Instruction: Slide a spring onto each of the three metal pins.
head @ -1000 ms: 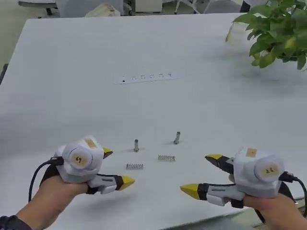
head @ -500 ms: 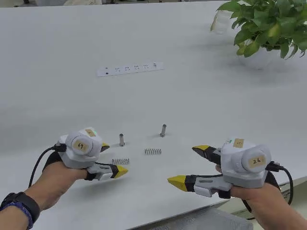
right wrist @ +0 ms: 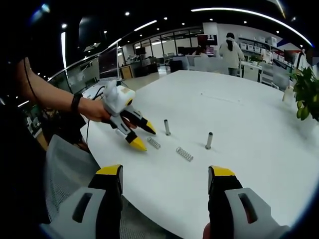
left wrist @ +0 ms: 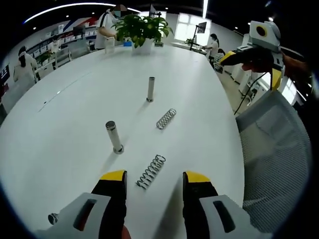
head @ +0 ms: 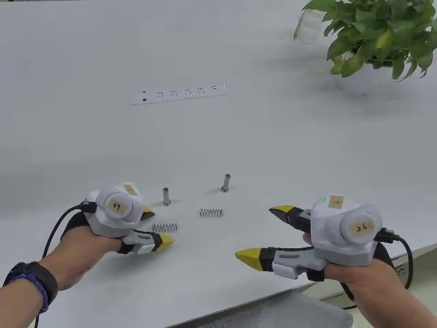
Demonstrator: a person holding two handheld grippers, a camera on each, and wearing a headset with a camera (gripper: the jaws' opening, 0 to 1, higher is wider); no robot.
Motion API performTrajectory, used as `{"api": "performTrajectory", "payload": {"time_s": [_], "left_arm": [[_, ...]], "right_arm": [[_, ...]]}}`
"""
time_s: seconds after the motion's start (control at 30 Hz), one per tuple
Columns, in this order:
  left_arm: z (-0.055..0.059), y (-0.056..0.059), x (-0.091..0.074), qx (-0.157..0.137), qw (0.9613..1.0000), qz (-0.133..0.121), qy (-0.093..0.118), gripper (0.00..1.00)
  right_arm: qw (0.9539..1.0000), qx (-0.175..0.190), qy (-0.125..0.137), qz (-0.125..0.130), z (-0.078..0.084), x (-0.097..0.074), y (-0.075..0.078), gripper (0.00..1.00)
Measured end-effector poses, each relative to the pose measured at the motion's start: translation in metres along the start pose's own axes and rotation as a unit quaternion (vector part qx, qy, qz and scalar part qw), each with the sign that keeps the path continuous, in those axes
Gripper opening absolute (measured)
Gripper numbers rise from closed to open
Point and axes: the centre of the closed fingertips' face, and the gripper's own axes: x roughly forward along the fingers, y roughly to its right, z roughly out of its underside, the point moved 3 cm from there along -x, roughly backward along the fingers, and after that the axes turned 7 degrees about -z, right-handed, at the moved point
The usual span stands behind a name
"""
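The left hand-held gripper [left wrist: 155, 176] and right hand-held gripper [right wrist: 165, 171] both gape, and the near spring [left wrist: 151, 171] could flick away if pinched off-centre.

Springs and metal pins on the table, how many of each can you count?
Metal pins, standing: 2
Springs, lying flat: 2
Total: 4
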Motion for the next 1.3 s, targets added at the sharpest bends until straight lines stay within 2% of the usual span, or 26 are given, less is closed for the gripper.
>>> {"api": "performTrajectory", "payload": {"time_s": [0.23,0.33,0.53,0.63,0.83,0.9,1.1,1.3], "left_arm": [[0.005,0.001,0.005,0.018,0.9998,0.003,-0.011,0.3],[0.005,0.003,0.005,0.022,0.9997,0.004,-0.011,0.3],[0.007,0.004,0.005,0.034,0.9993,0.003,-0.014,0.22],[0.006,0.002,0.006,0.031,0.9994,-0.001,-0.015,0.19],[0.006,-0.002,0.009,0.046,0.9987,-0.018,-0.017,0.03],[0.007,-0.002,0.007,0.03,0.9991,-0.022,-0.021,0.03],[0.01,-0.001,0.004,0.029,0.9989,-0.023,-0.028,0.03],[0.012,0.004,-0.007,0.021,0.9992,-0.024,-0.024,0.02]], "right_arm": [[1.0,0.001,0.0,0.0,-0.001,0.0,-0.001,0.68],[1.0,0.002,0.001,0.001,-0.001,-0.001,0.0,0.67],[1.0,0.003,0.0,0.002,0.0,-0.003,0.0,0.67],[1.0,0.004,-0.001,0.003,0.001,-0.003,0.0,0.67],[1.0,0.002,-0.001,0.001,0.0,-0.004,-0.002,0.66],[1.0,0.002,0.0,0.002,0.0,-0.004,-0.002,0.66],[1.0,0.0,0.0,0.001,0.0,-0.004,-0.002,0.67],[1.0,0.002,0.009,0.001,-0.002,-0.006,-0.002,0.65]]}}
